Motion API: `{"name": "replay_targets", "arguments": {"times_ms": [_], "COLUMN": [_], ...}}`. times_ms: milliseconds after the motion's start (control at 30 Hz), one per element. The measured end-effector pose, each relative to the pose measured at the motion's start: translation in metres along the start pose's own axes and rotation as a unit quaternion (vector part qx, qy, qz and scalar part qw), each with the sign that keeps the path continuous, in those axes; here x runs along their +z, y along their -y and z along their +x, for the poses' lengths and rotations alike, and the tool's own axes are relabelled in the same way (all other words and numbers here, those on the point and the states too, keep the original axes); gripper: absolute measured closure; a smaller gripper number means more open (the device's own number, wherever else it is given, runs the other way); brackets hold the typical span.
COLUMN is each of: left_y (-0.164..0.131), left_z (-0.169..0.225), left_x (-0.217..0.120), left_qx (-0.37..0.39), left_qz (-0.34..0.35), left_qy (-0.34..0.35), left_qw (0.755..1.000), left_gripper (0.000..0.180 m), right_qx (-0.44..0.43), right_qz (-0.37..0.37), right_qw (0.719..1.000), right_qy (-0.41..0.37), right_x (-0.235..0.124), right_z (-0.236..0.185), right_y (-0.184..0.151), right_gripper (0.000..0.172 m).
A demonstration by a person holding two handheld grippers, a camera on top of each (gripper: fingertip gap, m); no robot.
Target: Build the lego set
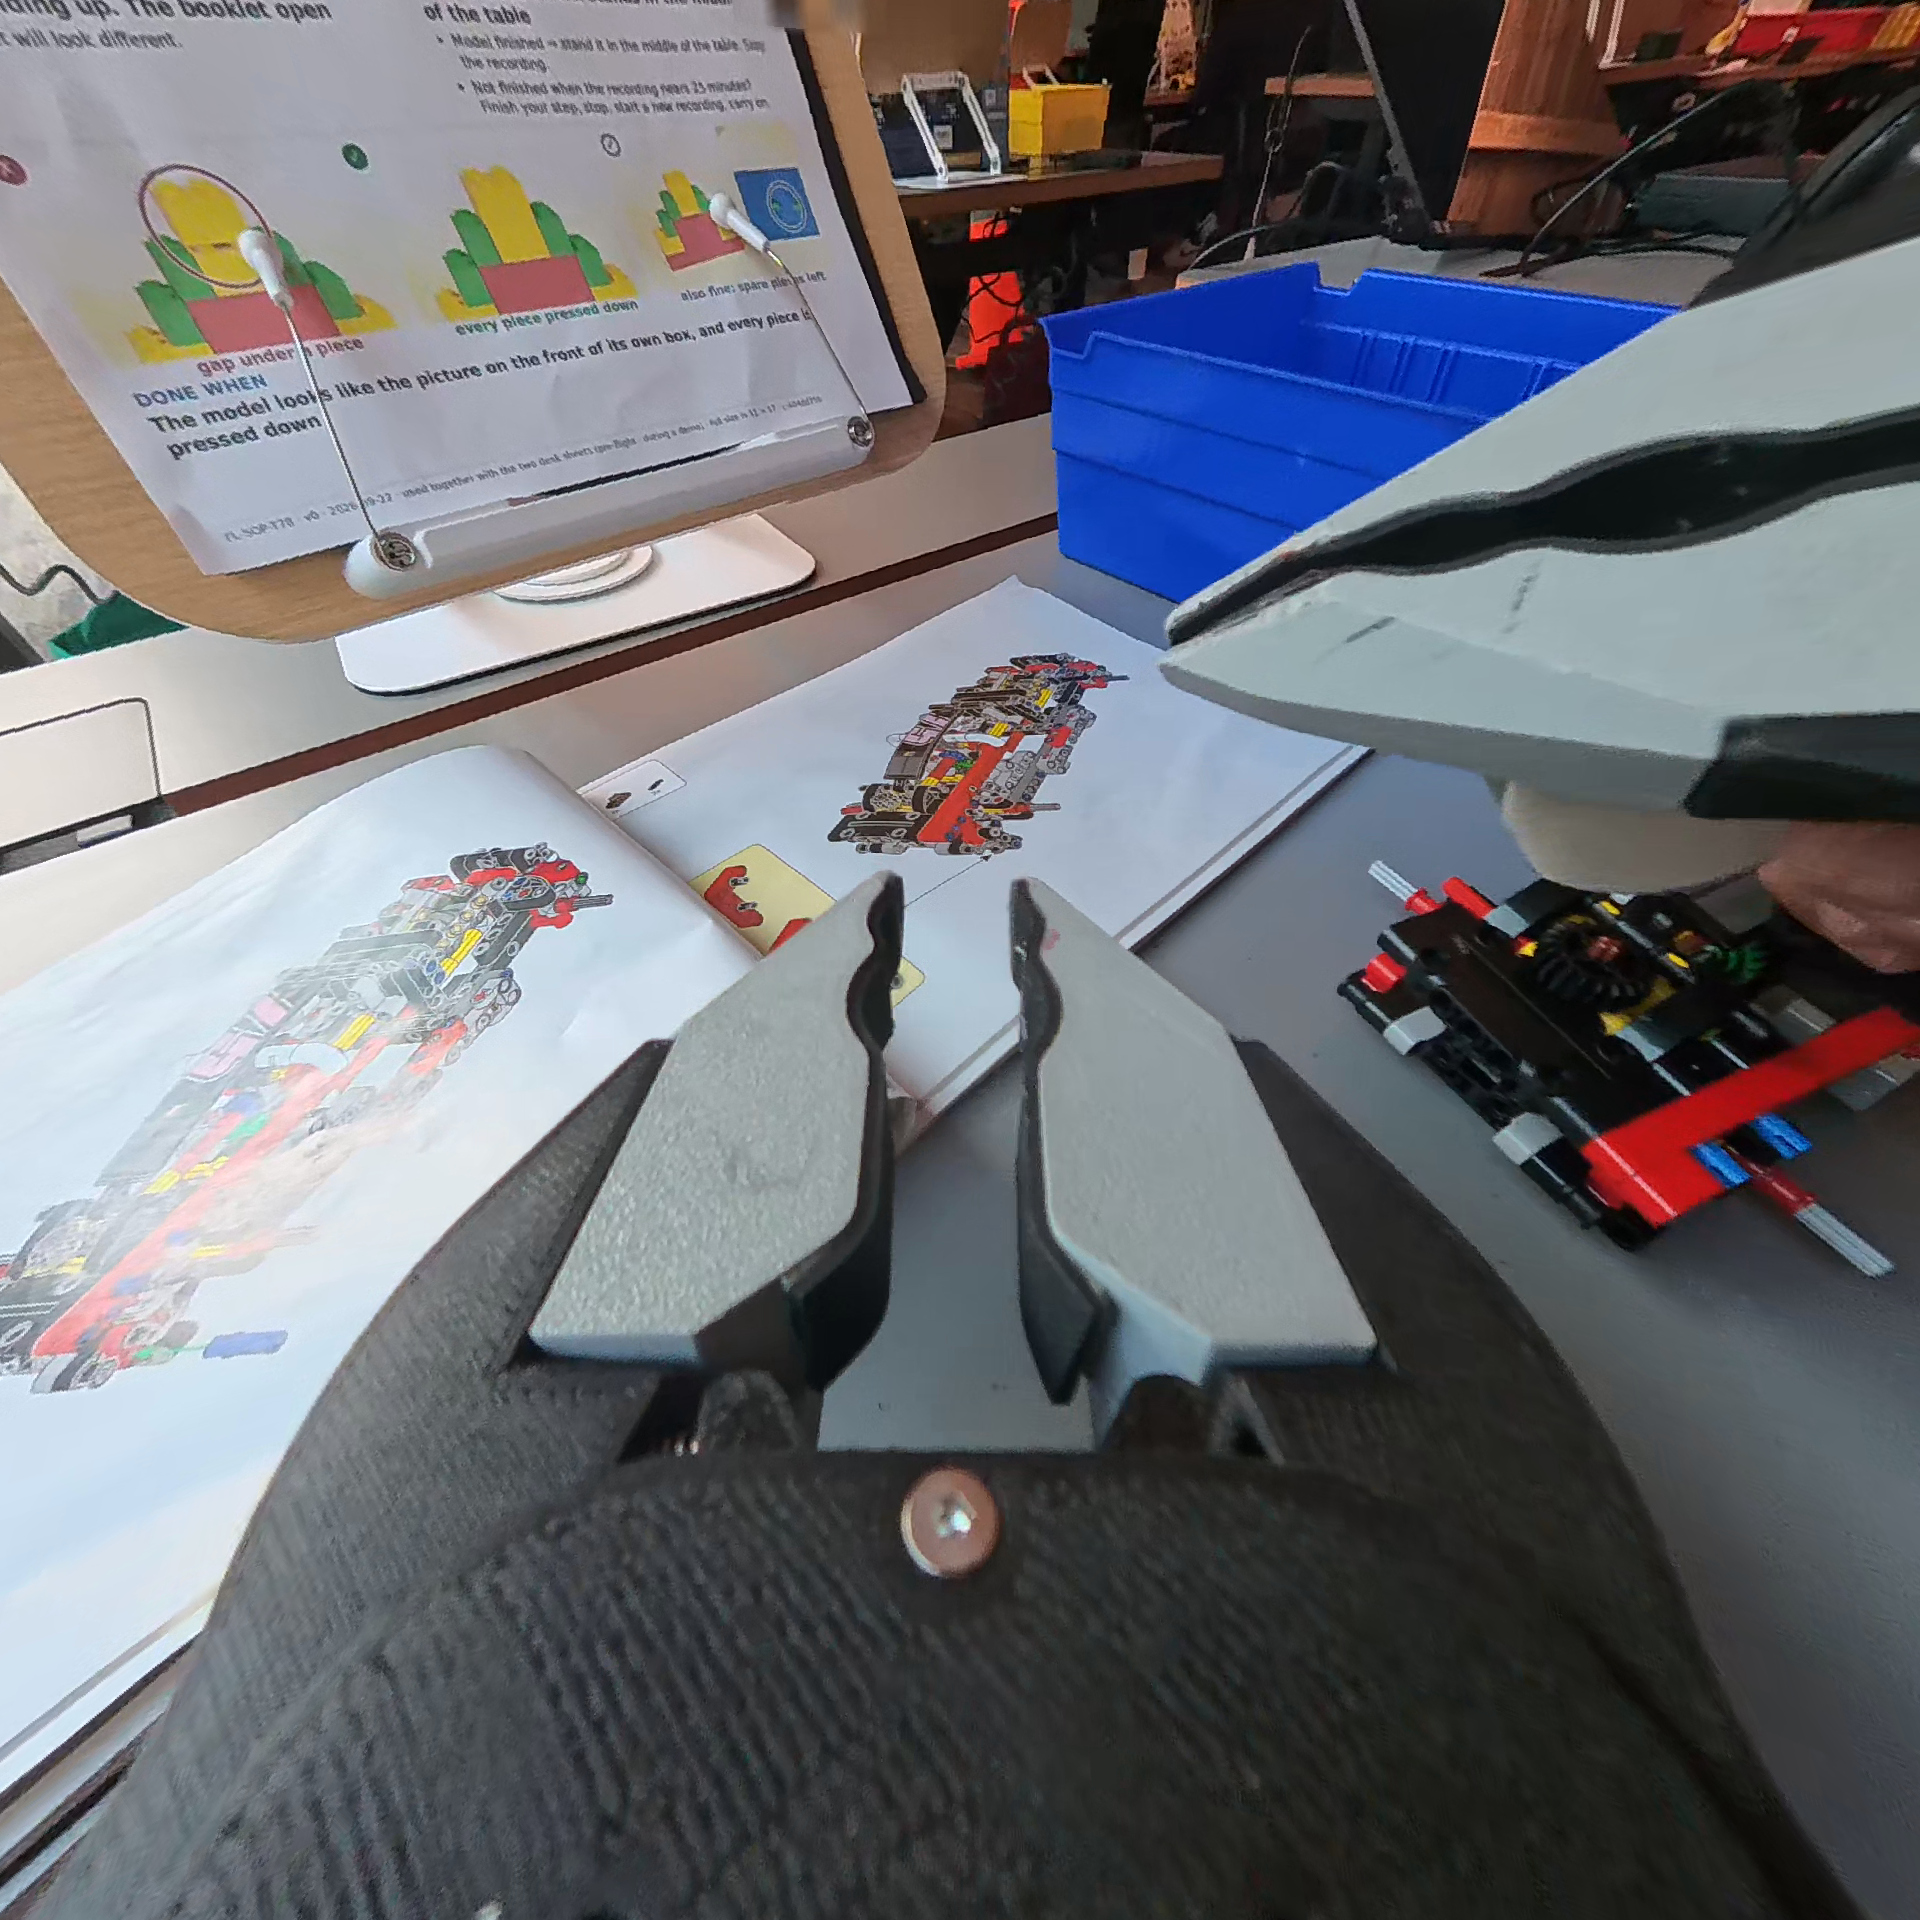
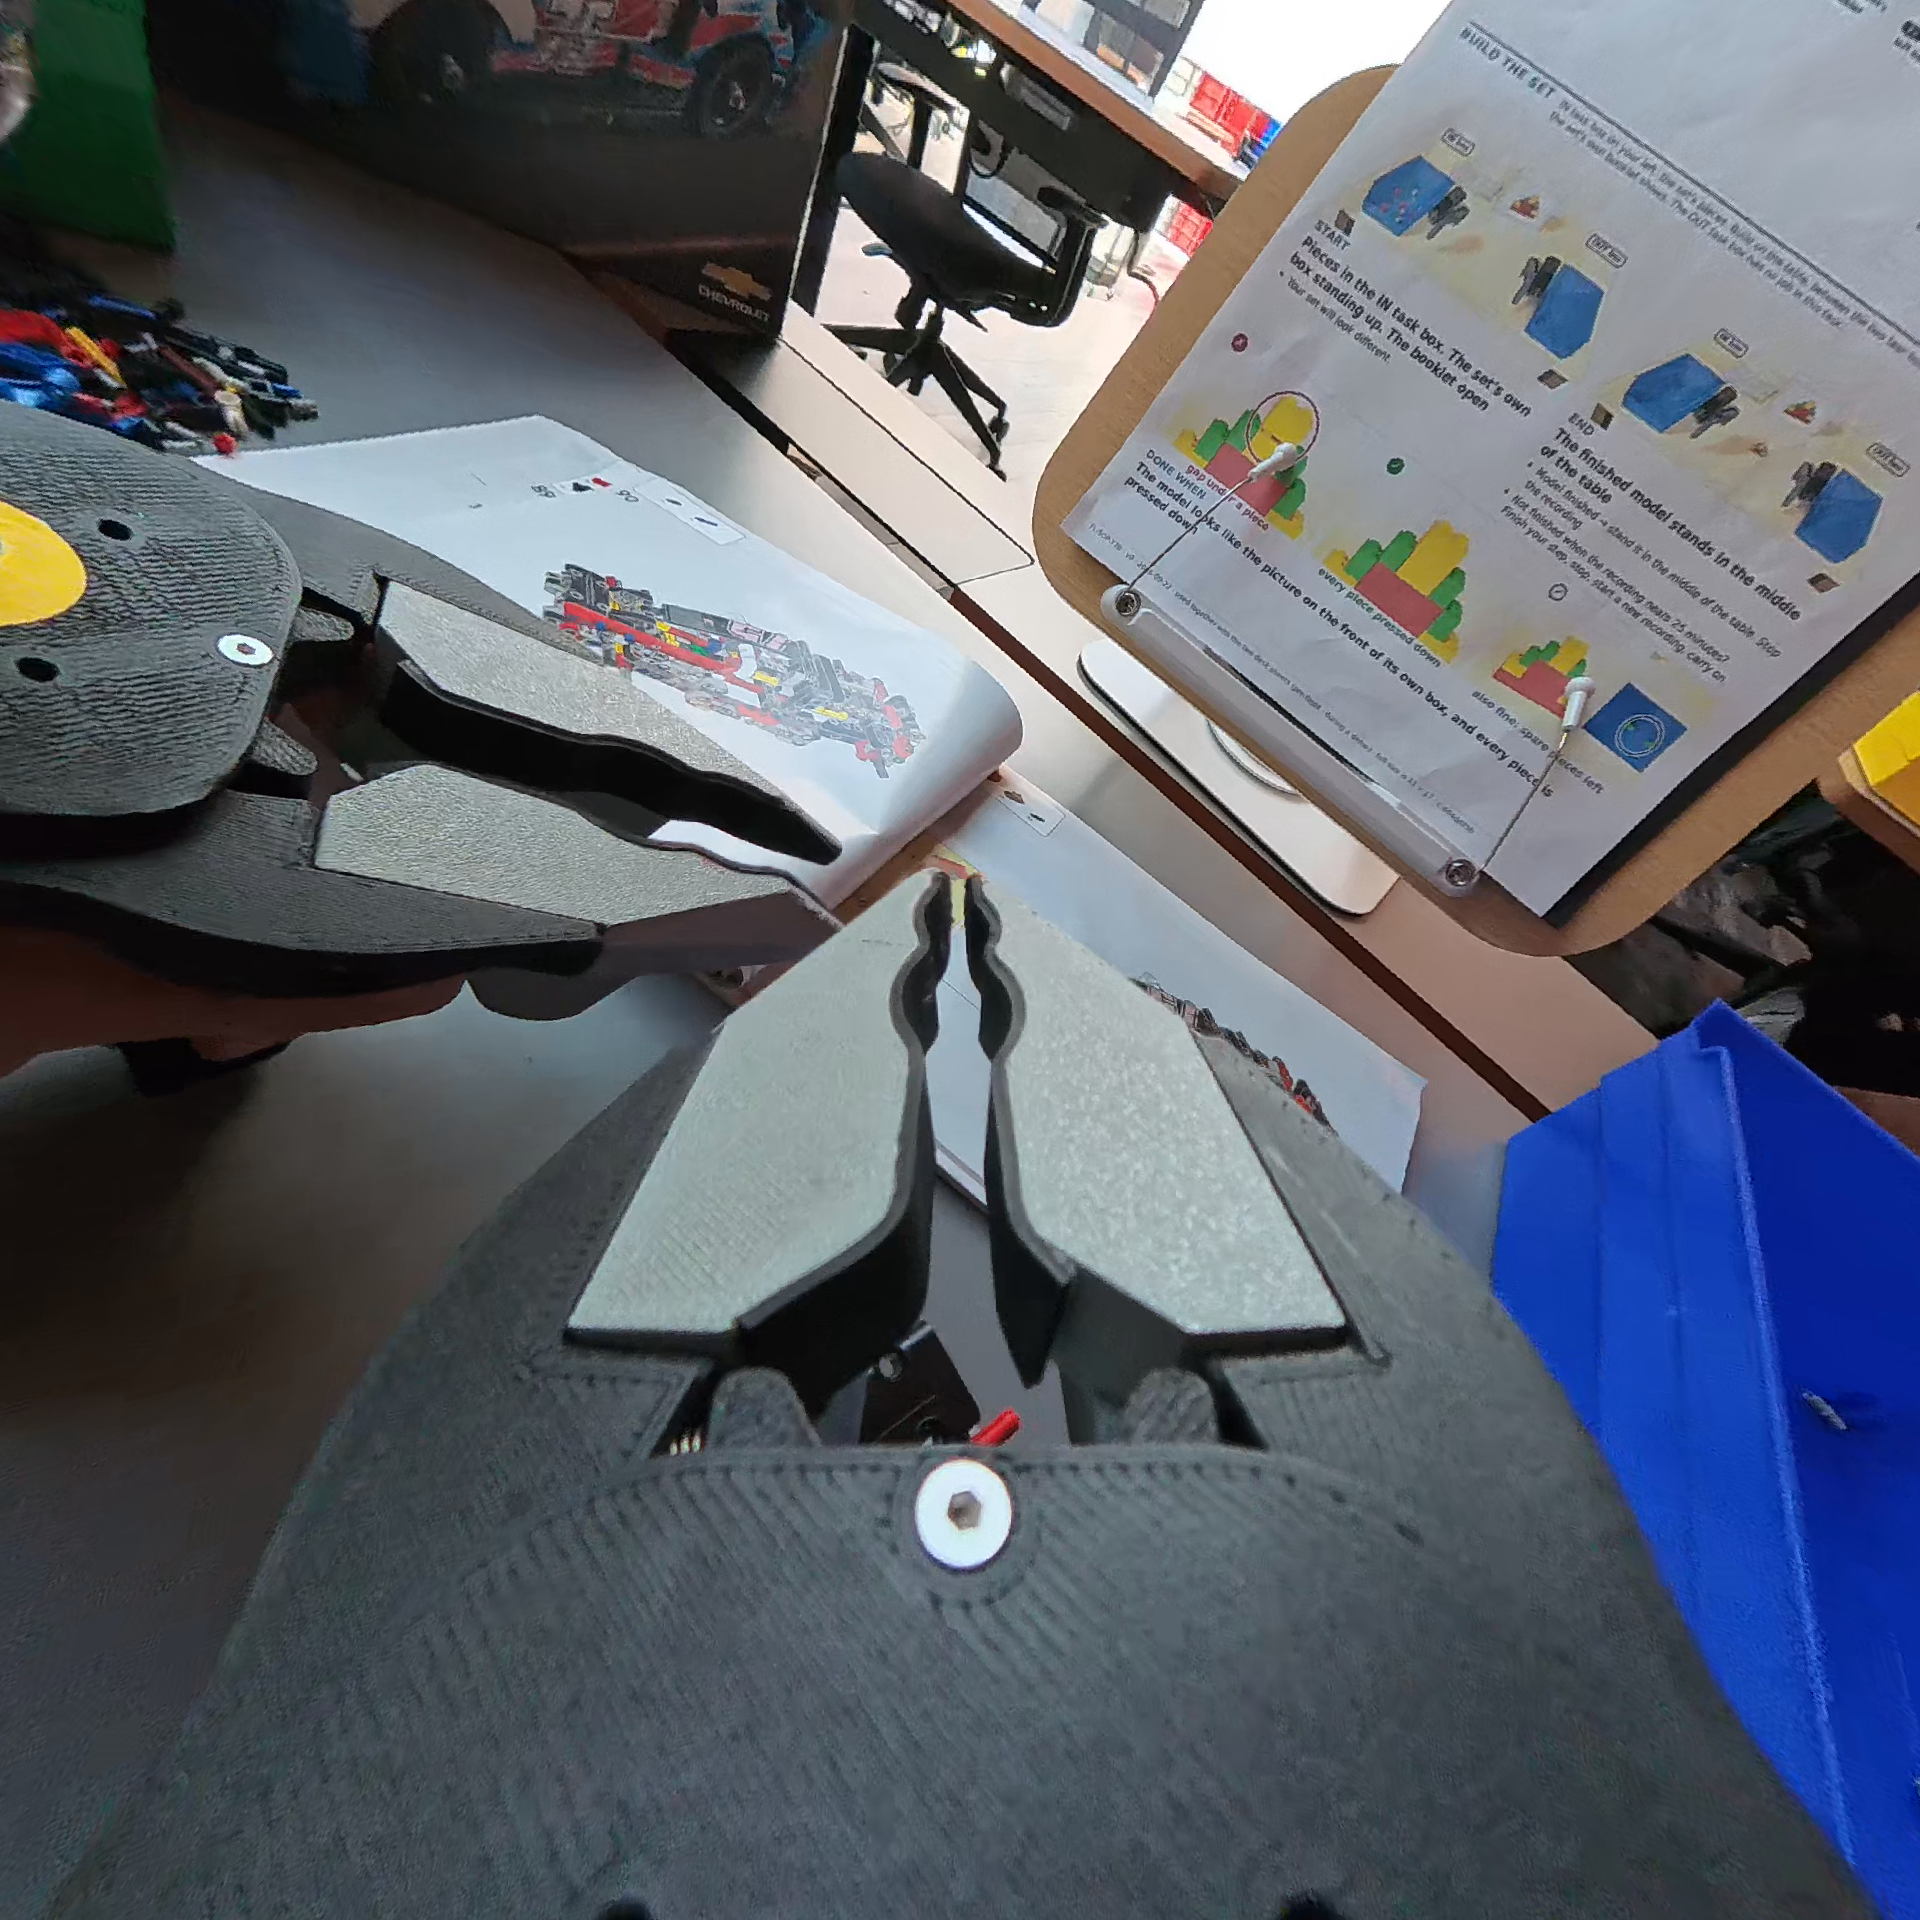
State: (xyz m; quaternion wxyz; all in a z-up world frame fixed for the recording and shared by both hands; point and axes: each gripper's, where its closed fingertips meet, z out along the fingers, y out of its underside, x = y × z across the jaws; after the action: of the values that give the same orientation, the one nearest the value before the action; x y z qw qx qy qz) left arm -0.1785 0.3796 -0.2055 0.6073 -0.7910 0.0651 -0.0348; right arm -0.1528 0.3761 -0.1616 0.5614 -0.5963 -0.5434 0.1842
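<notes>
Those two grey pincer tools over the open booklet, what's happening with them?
A person holds a two-finger gripper in each hand above an open instruction booklet on a grey table. The left gripper has its jaws apart with nothing between them. The right gripper is nearly closed and also empty. A partly built black and red brick model lies beside the booklet, with a blue bin behind.

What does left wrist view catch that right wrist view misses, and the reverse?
Left wrist only: the partly built black-and-red brick model on the grey table.

Right wrist only: the pile of loose multicoloured bricks, dark cardboard set box, black office chair.

Both: open white instruction booklet, blue plastic bin, wooden sheet stand, left gripper open, empty; right gripper nearly closed, empty.
</notes>
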Motion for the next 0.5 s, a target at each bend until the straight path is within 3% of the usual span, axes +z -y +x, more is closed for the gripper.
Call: {"name": "replay_targets", "arguments": {"times_ms": [500], "left_y": [0.0009], "left_z": [0.0013], "left_x": [-0.0001], "left_qx": [-0.003], "left_qz": [0.004], "left_qy": [-0.007], "left_qw": [1.000], "left_gripper": [0.164], "right_qx": [0.028], "right_qz": [0.016], "right_qw": [0.999], "right_qy": [-0.008], "right_x": [0.0012], "right_z": [0.0040], "right_y": [0.0033], "right_gripper": [0.172]}}
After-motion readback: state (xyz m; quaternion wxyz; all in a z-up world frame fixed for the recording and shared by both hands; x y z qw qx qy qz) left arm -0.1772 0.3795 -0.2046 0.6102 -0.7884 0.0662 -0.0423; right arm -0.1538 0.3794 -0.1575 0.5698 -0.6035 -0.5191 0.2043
